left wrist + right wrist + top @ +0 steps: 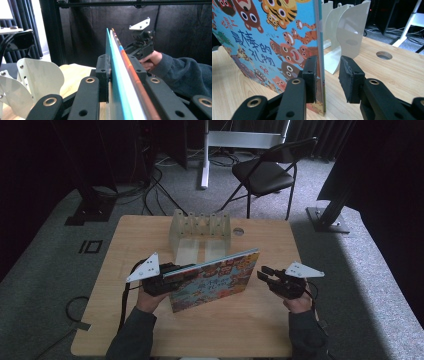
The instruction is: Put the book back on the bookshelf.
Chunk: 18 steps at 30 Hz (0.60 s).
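The left gripper (182,270) clamps the picture book (215,279) upright before the rack (200,232) — the right gripper (264,273) gapes at the book's far edge.

The book (269,42) carries the only writing that can be read. On its blue cover, in the right gripper view, a row of large dark blue Chinese characters slants down across the middle, among cartoon animals: 最棒的礼物. Above and left of that row, near the cover's upper left corner, stand a few smaller reddish characters, cut by the picture's edge and too blurred to read. In the high view the same cover (215,280) shows a dark band of characters across its middle, too small to make out. In the left gripper view the book (117,75) is seen edge-on and no writing shows.
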{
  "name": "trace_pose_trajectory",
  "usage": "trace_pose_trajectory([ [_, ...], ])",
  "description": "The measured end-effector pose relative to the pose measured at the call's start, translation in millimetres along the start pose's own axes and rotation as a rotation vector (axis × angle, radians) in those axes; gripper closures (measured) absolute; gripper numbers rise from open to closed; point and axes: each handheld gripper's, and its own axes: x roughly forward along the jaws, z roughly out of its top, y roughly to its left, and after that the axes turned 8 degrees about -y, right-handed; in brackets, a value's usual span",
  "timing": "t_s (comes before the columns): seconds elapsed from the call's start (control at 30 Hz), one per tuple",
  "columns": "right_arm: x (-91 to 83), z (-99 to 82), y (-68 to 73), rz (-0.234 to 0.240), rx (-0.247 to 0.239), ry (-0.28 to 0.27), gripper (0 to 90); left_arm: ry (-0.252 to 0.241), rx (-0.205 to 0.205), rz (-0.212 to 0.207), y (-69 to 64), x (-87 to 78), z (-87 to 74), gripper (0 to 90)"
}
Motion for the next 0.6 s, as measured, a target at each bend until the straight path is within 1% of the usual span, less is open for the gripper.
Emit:
trace_pose_trajectory([
  [0.07,-0.2,-1.8,-0.4,-0.002,0.004,0.002,67.4,0.001,0.005,0.005,-0.7,0.1,-0.6,74.8],
  [0.13,-0.3,-3.6,-0.3,-0.004,0.008,0.006,67.3,0.003,0.004,0.000,-1.0,0.2,-1.6,76.2],
  [0.27,-0.6,-8.2,-0.4,-0.005,0.014,0.013,67.0,0.004,0.010,0.001,-1.3,0.3,-2.0,77.8],
  [0.5,-1.8,-16.2,-0.9,-0.016,0.027,0.031,64.1,0.002,0.020,0.012,-2.1,0.2,-3.0,77.4],
  [0.6,-2.0,-20.3,-1.0,-0.022,0.030,0.042,63.6,0.002,0.021,0.008,-1.2,0.2,-3.1,77.9],
])
